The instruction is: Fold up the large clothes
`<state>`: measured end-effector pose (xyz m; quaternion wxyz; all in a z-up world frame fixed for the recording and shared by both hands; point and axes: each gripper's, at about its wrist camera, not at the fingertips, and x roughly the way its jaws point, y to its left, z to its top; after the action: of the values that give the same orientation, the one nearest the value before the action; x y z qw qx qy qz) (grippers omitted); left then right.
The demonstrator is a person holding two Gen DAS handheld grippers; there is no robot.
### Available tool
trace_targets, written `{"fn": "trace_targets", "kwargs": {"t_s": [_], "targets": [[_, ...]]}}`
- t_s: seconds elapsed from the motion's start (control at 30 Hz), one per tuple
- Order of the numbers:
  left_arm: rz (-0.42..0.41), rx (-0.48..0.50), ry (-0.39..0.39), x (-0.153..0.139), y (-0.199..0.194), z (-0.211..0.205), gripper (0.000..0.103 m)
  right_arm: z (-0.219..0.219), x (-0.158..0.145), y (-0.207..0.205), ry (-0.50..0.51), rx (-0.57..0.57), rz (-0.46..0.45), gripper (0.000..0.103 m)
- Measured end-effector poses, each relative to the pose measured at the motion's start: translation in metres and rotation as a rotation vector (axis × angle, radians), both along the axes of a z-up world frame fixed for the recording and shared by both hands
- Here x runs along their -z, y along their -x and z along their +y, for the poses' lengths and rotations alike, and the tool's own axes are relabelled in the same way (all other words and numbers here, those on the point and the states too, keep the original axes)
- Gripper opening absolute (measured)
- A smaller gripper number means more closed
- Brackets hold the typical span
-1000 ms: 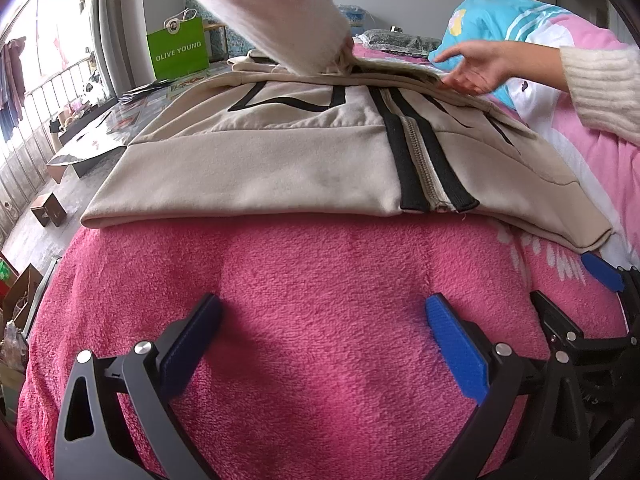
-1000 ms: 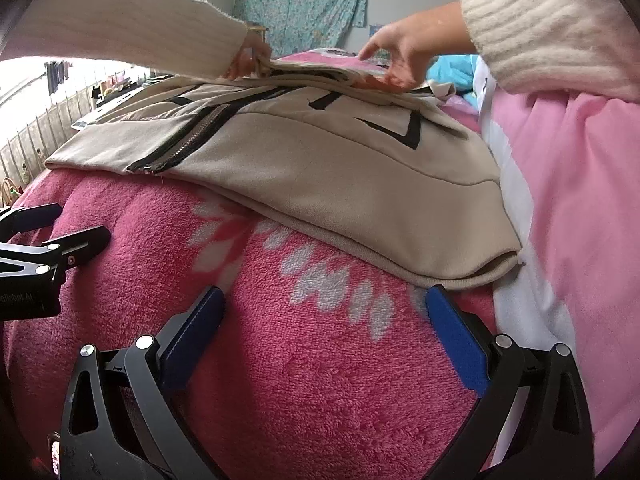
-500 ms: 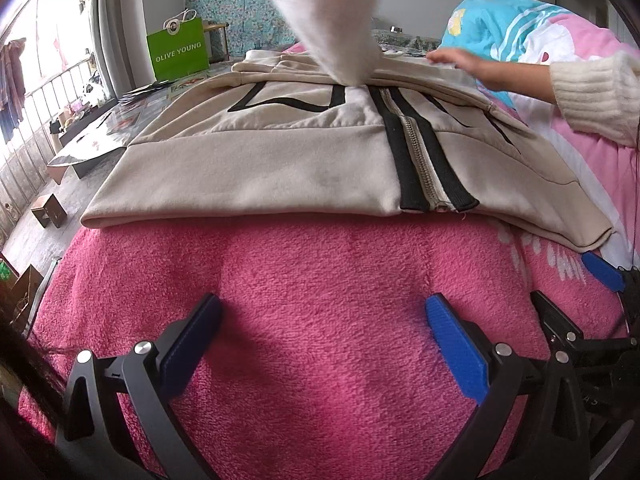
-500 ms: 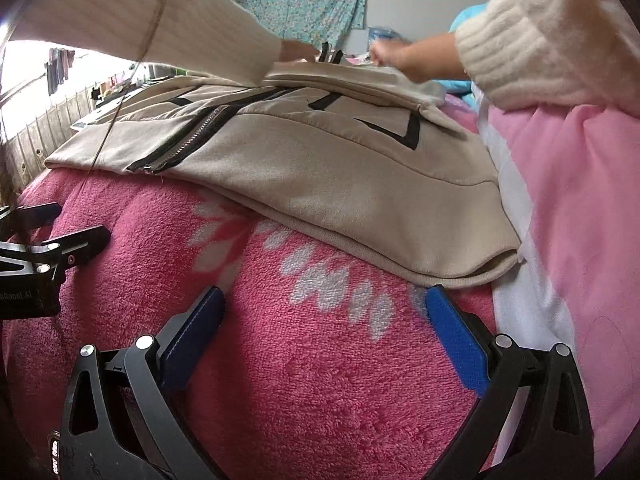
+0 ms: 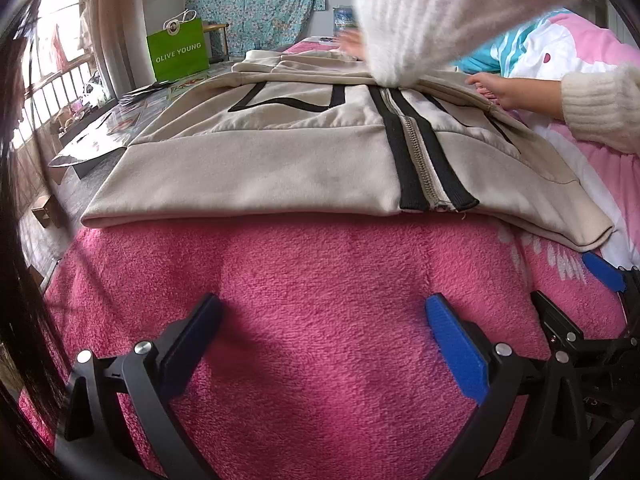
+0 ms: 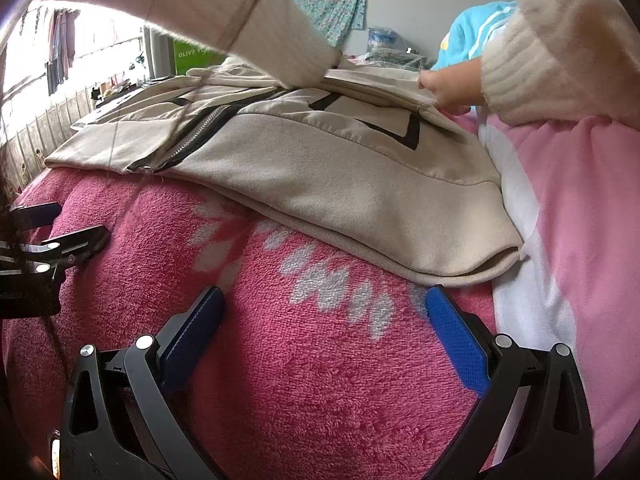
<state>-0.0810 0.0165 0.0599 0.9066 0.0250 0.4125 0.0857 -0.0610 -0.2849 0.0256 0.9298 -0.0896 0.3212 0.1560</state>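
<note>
My bare hands [image 5: 500, 90] had slid outward over the beige jacket [image 5: 280, 160]; both hand-held grippers [image 5: 320, 340] [image 6: 324, 332] lay wide open, empty.

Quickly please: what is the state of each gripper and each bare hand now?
Left gripper: open, empty.
Right gripper: open, empty.
Right hand: on the jacket.
Left hand: blurred, cannot tell.
</note>
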Motion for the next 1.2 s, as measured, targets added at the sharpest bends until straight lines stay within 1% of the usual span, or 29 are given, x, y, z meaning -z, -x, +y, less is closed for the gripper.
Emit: {"fn": "trace_targets", "kwargs": {"t_s": [0.77, 1.0, 1.2], "targets": [[0.003, 0.000, 0.008, -0.0004, -0.0004, 0.0017, 0.099, -0.0002, -0.0002, -0.0005, 0.005, 0.001, 0.005, 0.096], [0.008, 0.000, 0.018, -0.0007, -0.0022, 0.0047, 0.099, 0.0004, -0.0041, -0.0046, 0.002, -0.002, 0.030, 0.096], [0.008, 0.000, 0.018, -0.0012, -0.0026, 0.0058, 0.099, 0.0014, -0.0048, -0.0080, 0.002, -0.003, 0.033, 0.096]]}}
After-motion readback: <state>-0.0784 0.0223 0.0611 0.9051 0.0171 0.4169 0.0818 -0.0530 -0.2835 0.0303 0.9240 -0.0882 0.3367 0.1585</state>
